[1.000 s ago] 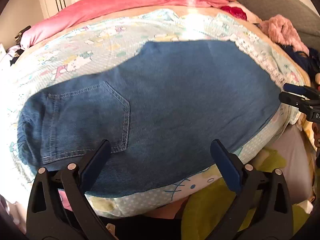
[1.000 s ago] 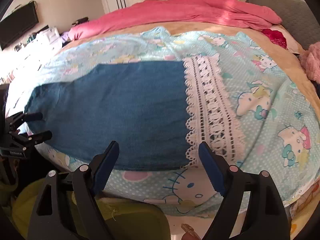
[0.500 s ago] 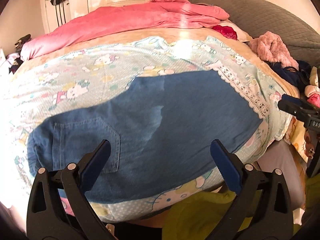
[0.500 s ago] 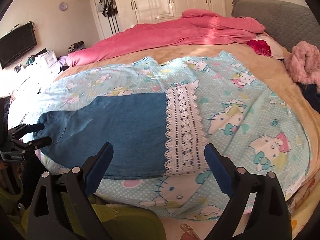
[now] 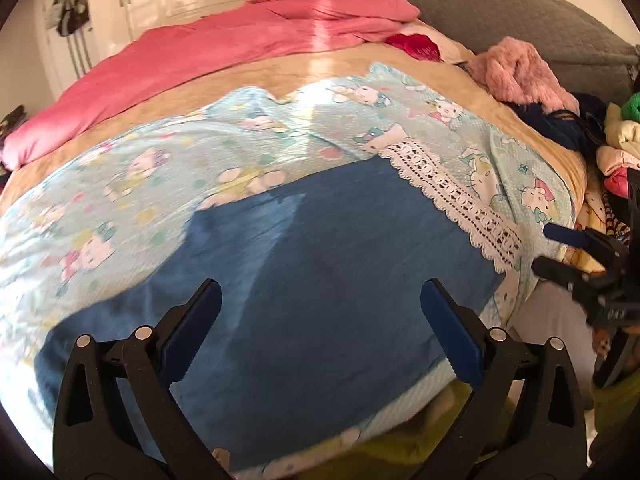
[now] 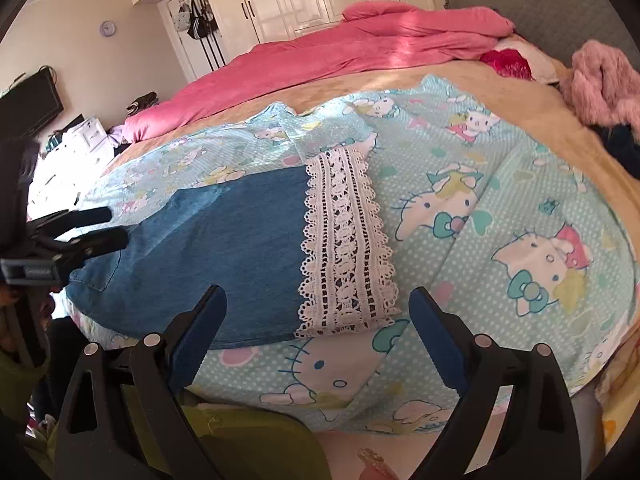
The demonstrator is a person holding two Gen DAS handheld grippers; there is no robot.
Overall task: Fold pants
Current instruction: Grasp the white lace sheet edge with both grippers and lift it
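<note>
Blue denim pants lie folded flat on a light blue cartoon-print sheet near the front edge of the bed. They also show in the right wrist view, with a white lace band at their right end. My left gripper is open and empty, raised above the pants. My right gripper is open and empty, above the lace end. Each gripper shows at the edge of the other's view, the right one and the left one.
A pink duvet lies across the far side of the bed. A fuzzy pink garment and a heap of clothes sit at the right. A grey headboard stands behind. Yellow-green fabric is below the bed's edge.
Both grippers have pulled up and back from the pants, so more of the bed and room shows. The pants have stayed flat on the sheet.
</note>
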